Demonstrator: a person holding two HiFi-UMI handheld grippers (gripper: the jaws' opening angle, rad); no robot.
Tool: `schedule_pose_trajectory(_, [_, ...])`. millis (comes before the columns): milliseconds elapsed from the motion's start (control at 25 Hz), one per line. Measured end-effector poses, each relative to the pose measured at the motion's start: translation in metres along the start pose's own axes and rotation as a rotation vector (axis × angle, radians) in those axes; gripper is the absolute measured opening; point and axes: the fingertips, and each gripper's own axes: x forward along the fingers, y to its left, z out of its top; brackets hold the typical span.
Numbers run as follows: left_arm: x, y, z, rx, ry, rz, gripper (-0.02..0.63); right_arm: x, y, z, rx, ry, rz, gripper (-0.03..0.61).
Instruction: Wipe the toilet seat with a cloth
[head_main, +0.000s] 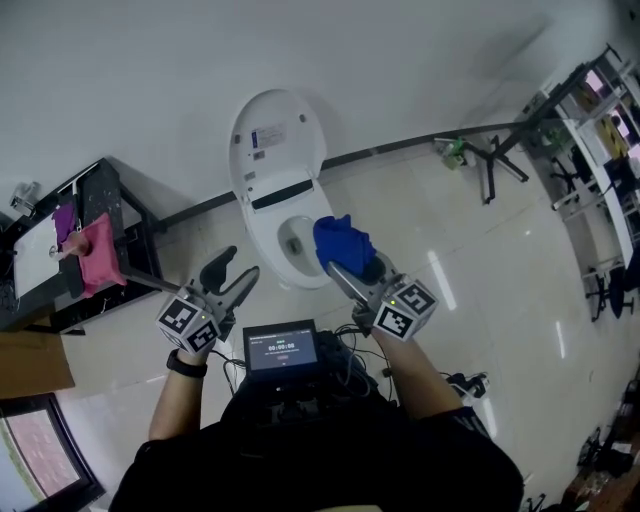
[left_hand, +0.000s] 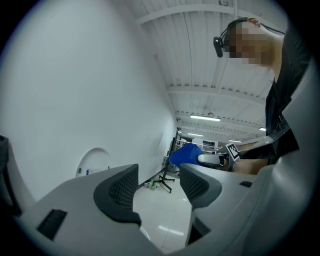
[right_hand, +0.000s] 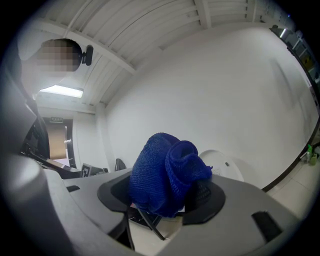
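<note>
A white toilet (head_main: 262, 238) stands against the wall with its lid (head_main: 275, 140) raised. My right gripper (head_main: 350, 264) is shut on a bunched blue cloth (head_main: 341, 241), held over the right side of the bowl. In the right gripper view the cloth (right_hand: 167, 172) fills the space between the jaws, with the lid (right_hand: 223, 163) behind it. My left gripper (head_main: 240, 268) hangs open and empty just left of the bowl. The left gripper view shows its fingers (left_hand: 120, 192) apart, the cloth (left_hand: 186, 154) beyond them and the lid (left_hand: 94, 161) at the left.
A black cart (head_main: 100, 205) with a pink cloth (head_main: 95, 255) stands at the left, a cardboard box (head_main: 30, 365) below it. A black stand (head_main: 497, 158), a green bottle (head_main: 455, 152) and metal shelving (head_main: 590, 140) are at the right. A small screen (head_main: 282, 348) sits at my chest.
</note>
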Motion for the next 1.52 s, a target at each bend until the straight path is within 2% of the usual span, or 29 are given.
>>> schedule_pose_trajectory(440, [0.011, -0.01, 0.012, 0.012, -0.021, 0.02, 0.258, -0.005, -0.005, 0.022, -0.038, -0.021, 0.033, 0.259])
schedule_pose_trajectory(640, [0.014, -0.01, 0.015, 0.03, -0.019, 0.013, 0.258, -0.008, -0.011, 0.027, -0.045, -0.038, 0.021, 0.258])
schedule_pose_trajectory(1520, [0.012, -0.017, 0.003, 0.008, 0.005, -0.002, 0.258, -0.029, -0.024, 0.031, -0.047, -0.056, -0.05, 0.258])
